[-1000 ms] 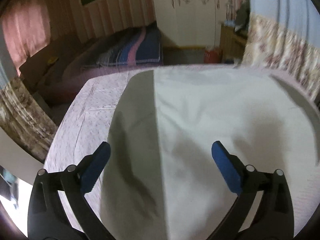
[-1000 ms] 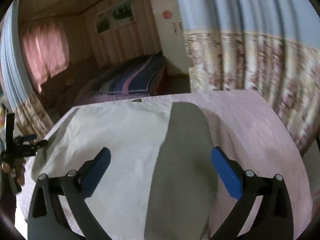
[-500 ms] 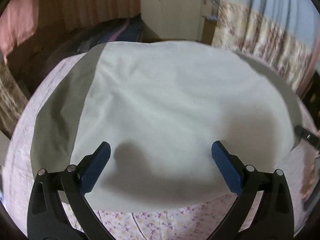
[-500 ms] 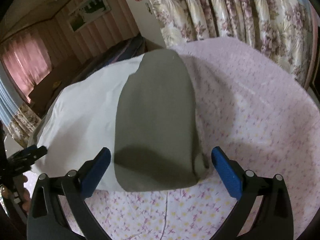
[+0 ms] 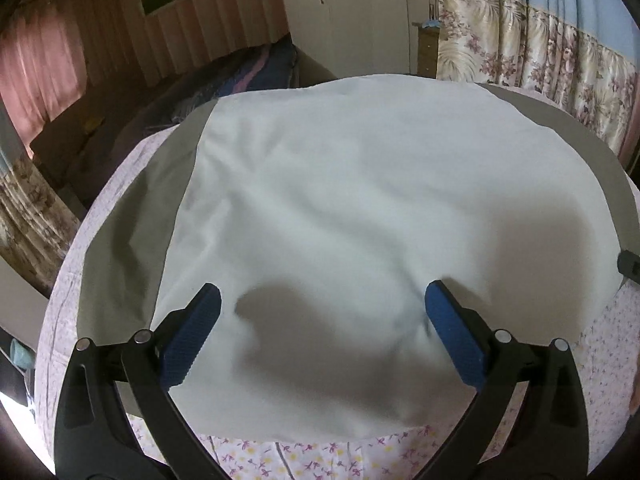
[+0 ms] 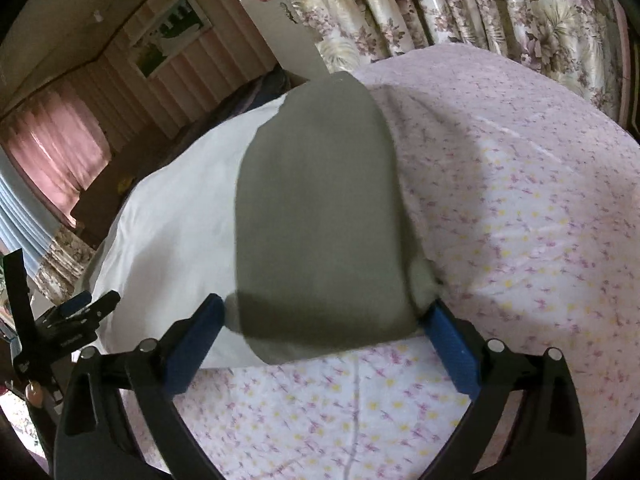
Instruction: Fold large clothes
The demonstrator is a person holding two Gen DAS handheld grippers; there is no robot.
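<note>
Garment (image 5: pixel 360 200) lies flat; left claw (image 5: pixel 320 320) wide, right claw (image 6: pixel 324 320) closing around hem.

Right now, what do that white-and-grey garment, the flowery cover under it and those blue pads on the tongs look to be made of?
The garment looks like soft matte knit, perhaps cotton: it lies in gentle ripples without shine. The flowery cover seems a thin printed woven sheet, creased and dull. The blue pads look like ribbed rubber or plastic; their surface shows a fine grid.

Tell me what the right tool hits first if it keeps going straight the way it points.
Probably the grey sleeve of the garment, near its lower hem; the right tool is closing around that end, with the floral bedsheet right beneath.
</note>
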